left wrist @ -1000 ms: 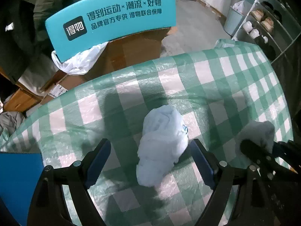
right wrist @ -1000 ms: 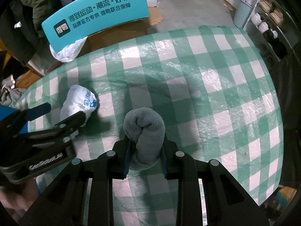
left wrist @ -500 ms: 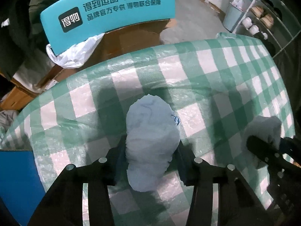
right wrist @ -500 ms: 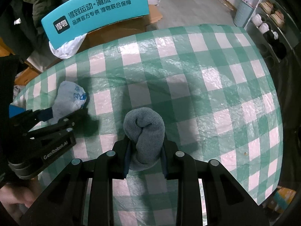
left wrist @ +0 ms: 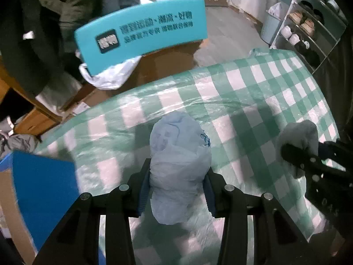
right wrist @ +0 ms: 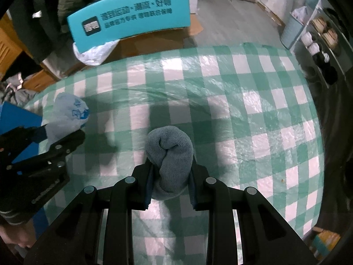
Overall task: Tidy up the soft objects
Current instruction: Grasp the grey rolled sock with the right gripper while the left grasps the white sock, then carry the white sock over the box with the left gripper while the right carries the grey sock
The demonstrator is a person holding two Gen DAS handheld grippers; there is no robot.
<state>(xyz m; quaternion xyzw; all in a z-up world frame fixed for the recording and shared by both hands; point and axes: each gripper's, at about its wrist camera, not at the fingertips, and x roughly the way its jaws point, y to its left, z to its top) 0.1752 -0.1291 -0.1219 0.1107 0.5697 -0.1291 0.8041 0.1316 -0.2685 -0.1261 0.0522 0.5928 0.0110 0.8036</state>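
The left gripper (left wrist: pixel 176 190) was squeezing a crumpled pale blue plastic bag with blue print on it (left wrist: pixel 178 167); its jaws had just been closing, and both blue pads pressed into the bag's sides. The right gripper (right wrist: pixel 169 183) was pinched narrow around a rolled grey fluffy sock (right wrist: pixel 168 161), which bulged out above the pads. Both soft things seemed to be just off the green and white checked plastic tablecloth (right wrist: pixel 253 114), with shadows under them, though I could not be sure they were fully clear of it. So the picking up looked done, and the putting away was left. I could see no other loose soft things on the cloth. A bright blue box with cardboard showing at its edge (left wrist: pixel 42 194) stood at the left side of the table, just beside the left gripper, and I guessed it might be where they go, but I could not see inside it. Past the far edge of the table stood a teal chair back with printed writing (left wrist: pixel 141 31), a white plastic bag (left wrist: pixel 110 75) hanging under it, brown cardboard boxes (left wrist: pixel 167 64) and dark coats (left wrist: pixel 44 22). On the right were a shoe rack with shoes (right wrist: pixel 320 35) and a pale blue bin (right wrist: pixel 291 31). Nothing stood between the grippers and the blue box, but the two grippers were close together and could bump.
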